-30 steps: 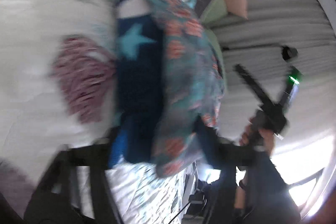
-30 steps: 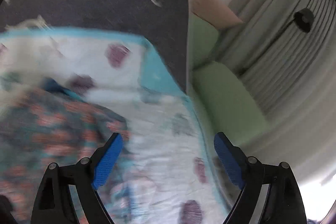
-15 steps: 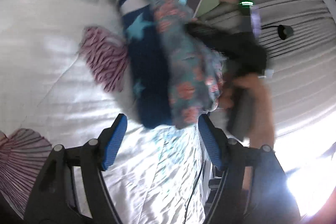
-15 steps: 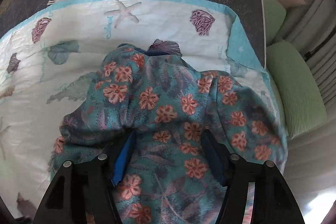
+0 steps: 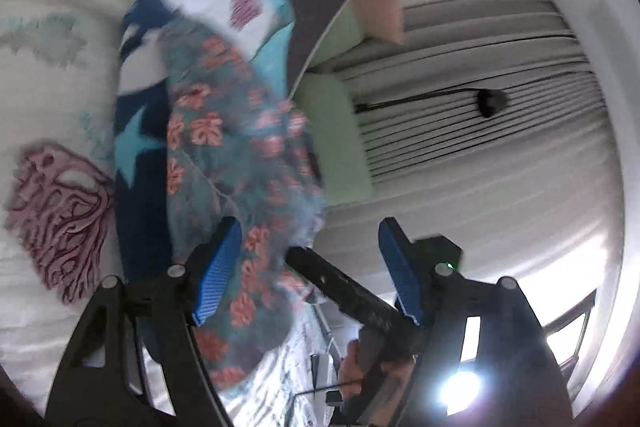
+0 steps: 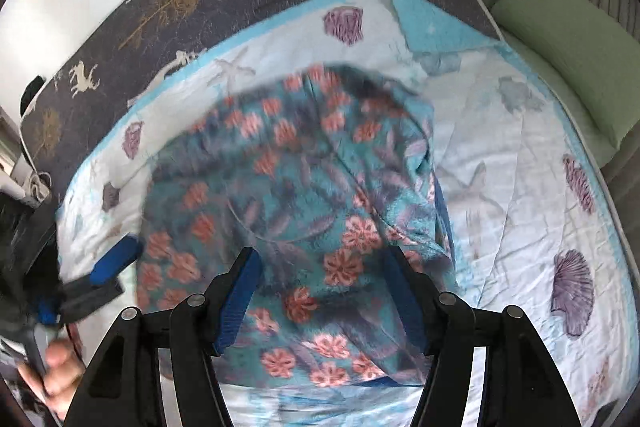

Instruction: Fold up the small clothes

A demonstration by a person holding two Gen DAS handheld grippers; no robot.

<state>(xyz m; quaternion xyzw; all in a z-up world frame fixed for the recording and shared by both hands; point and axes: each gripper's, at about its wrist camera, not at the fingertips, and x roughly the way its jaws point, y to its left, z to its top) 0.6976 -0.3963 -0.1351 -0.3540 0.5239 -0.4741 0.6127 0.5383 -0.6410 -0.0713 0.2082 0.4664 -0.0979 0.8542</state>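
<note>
Soft, light teal fleece garment with coral flowers [image 6: 304, 211] heaped on the seashell-print white quilt [image 6: 520, 195]. Left tongs [image 5: 310, 269] and right tongs [image 6: 324, 301] both wide, empty. Best pinched at the near hem.

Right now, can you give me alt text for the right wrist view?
A teal floral garment lies bunched on a seashell-print quilt, the open right gripper just above its near edge. The left gripper shows at the left edge.
</note>
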